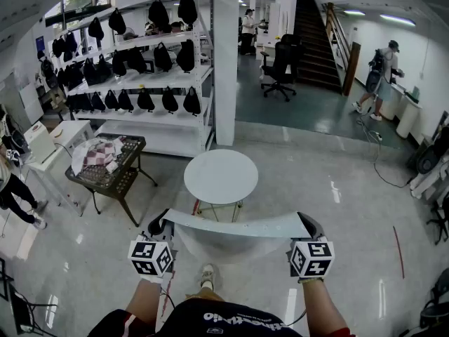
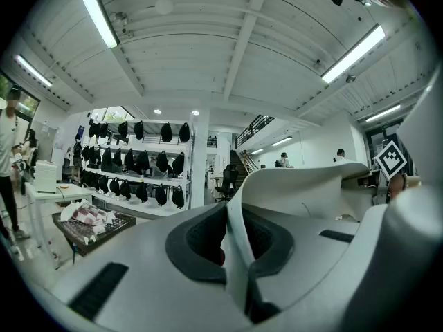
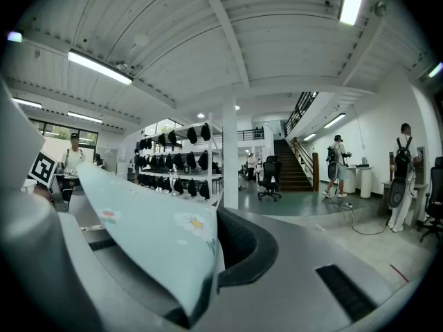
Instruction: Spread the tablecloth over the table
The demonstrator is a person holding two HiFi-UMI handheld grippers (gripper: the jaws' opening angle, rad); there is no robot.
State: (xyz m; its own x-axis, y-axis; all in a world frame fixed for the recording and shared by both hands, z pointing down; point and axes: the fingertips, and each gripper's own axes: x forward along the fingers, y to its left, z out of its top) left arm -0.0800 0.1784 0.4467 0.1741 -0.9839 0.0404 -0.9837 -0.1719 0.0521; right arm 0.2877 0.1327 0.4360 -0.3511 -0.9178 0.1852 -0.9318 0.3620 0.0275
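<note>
In the head view, the left gripper (image 1: 161, 225) and the right gripper (image 1: 309, 225) are holding the pale tablecloth (image 1: 235, 225) stretched between them, on the person's side of the round table (image 1: 221, 176) and not touching it. In the left gripper view, the jaws are pinching the cloth's edge. In the right gripper view, the jaws are clamping its flowered corner.

Pale blue tablecloth (image 3: 149, 237) with white, yellow-centred daisies. White desk (image 1: 221, 176). Black-and-white square markers on left hand-held gripper (image 1: 160, 225) and right hand-held gripper (image 1: 309, 225). Red-and-white checked cloth (image 1: 98, 153).
</note>
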